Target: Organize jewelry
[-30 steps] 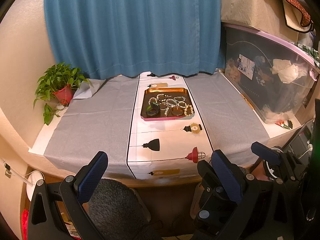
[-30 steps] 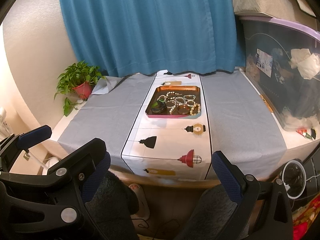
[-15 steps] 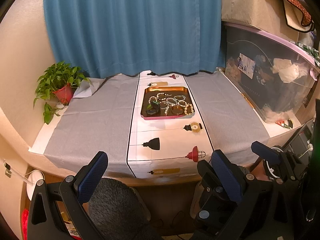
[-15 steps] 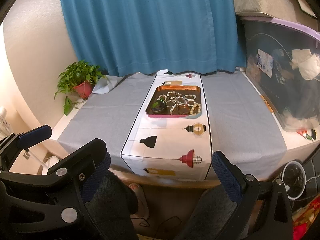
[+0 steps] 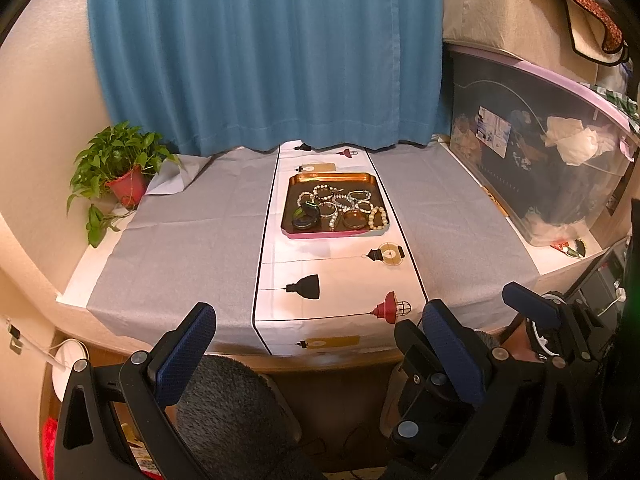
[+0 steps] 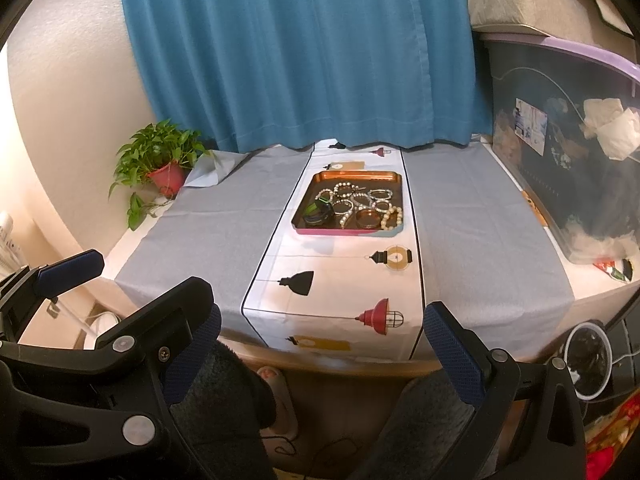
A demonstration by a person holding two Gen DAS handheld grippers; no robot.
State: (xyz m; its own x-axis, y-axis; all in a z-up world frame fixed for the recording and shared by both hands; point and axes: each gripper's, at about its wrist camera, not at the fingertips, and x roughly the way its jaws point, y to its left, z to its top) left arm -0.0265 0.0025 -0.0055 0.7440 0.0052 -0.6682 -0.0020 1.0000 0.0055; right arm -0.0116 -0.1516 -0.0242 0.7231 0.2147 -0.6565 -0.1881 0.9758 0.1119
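Observation:
A copper-coloured tray (image 5: 332, 178) with a pink front edge sits on the white runner at the far middle of the table; it also shows in the right wrist view (image 6: 356, 176). It holds several bead bracelets (image 5: 378, 217), bangles (image 5: 354, 219) and a dark green-marked piece (image 5: 306, 216). My left gripper (image 5: 316, 344) is open and empty, held before the table's front edge. My right gripper (image 6: 320, 344) is open and empty too, beside it on the right (image 5: 528, 308).
A potted plant (image 5: 124, 176) stands at the back left. A large clear storage bin (image 5: 552, 152) fills the right side. A blue curtain (image 5: 264, 52) hangs behind the table. The runner (image 5: 336, 280) bears printed lamps.
Both grippers have eased slightly forward toward the table. Nothing on the table has moved.

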